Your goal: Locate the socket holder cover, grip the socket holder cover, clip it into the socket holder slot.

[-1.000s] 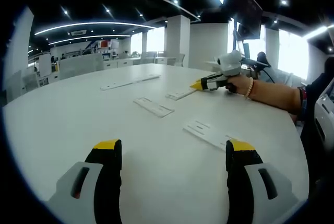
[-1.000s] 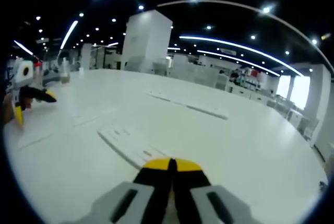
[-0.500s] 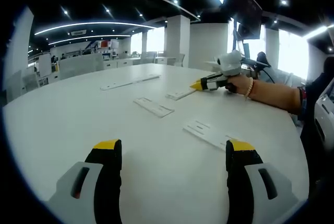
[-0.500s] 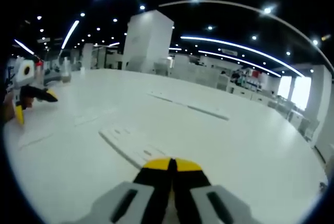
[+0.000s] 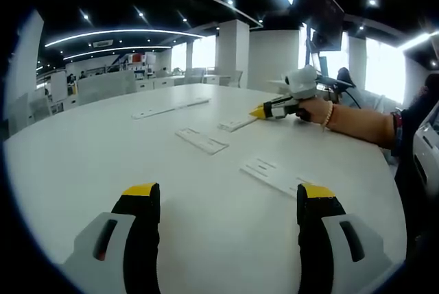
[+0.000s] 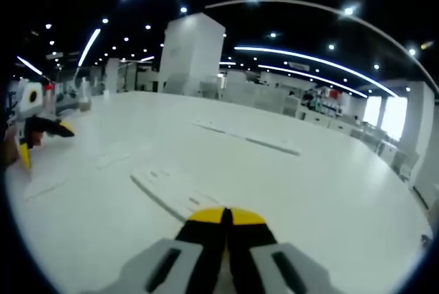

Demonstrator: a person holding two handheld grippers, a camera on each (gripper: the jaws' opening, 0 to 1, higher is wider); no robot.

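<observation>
Several flat white plastic pieces lie on the white table (image 5: 82,150). My right gripper (image 5: 260,111), held by a hand, comes in from the right with its yellow tips at the end of one white piece (image 5: 236,124). In the right gripper view that piece (image 6: 168,188) runs away from my right gripper (image 6: 225,216), whose jaws are shut together; I cannot tell whether they pinch it. My left gripper (image 5: 228,194) hovers open over bare table, nothing between its fingers. It appears open at the far left (image 6: 44,142) in the right gripper view.
Other white pieces lie at the middle (image 5: 201,140) and near right (image 5: 274,174). Long white strips (image 5: 171,107) rest further back, seen as strips (image 6: 271,144) in the right gripper view. The person's forearm (image 5: 363,124) reaches over the table's right edge. Office furniture stands beyond.
</observation>
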